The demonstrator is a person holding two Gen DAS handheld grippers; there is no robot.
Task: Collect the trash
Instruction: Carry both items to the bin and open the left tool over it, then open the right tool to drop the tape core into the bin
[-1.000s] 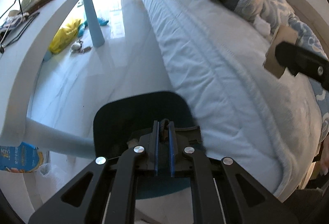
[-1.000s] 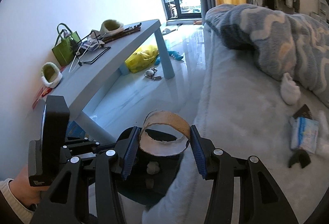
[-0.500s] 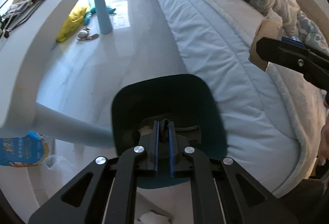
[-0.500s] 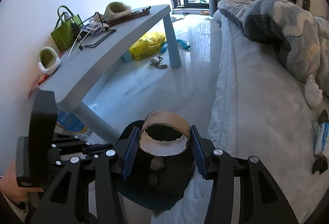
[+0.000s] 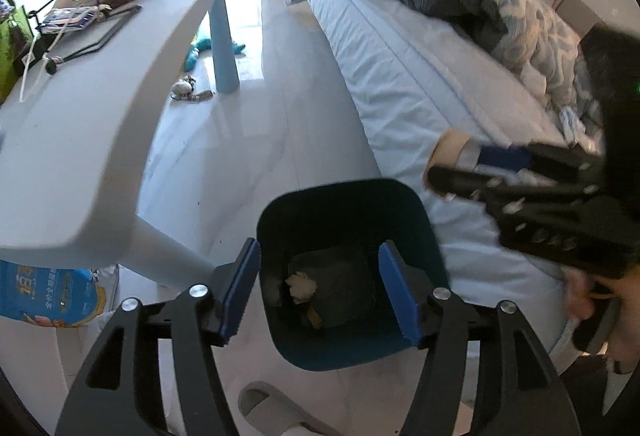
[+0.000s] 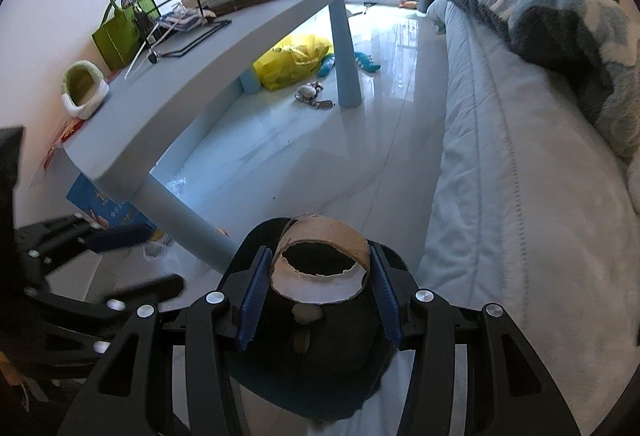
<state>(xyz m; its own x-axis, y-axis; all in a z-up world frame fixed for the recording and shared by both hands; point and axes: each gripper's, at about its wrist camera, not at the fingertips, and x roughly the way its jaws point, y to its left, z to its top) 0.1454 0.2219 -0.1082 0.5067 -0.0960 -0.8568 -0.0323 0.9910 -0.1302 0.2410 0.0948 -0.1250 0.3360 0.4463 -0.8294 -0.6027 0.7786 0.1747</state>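
Observation:
A dark teal trash bin (image 5: 344, 220) stands on the floor between table and bed. My left gripper (image 5: 320, 288) hangs right above its mouth, jaws opening, with nothing between the blue pads (image 5: 240, 292). A crumpled scrap (image 5: 300, 286) lies on the bin's bottom. My right gripper (image 6: 318, 294) is shut on a cardboard tube (image 6: 320, 264), pads pressing both its sides, and holds it over the same bin (image 6: 320, 376). In the left wrist view the right gripper (image 5: 460, 172) comes in from the right with the tube (image 5: 452, 146) at its tip.
A light blue table (image 6: 224, 76) with a green bag (image 6: 120, 32) and slippers runs along the left; its leg (image 6: 188, 224) stands close to the bin. The bed (image 6: 520, 176) fills the right. A slipper (image 5: 280, 416) lies on the floor before the bin. A yellow bag (image 6: 296, 60) sits under the table.
My left gripper went from shut on a small scrap to open, and the scrap now lies in the bin. The right gripper carried the tube down and closer over the bin.

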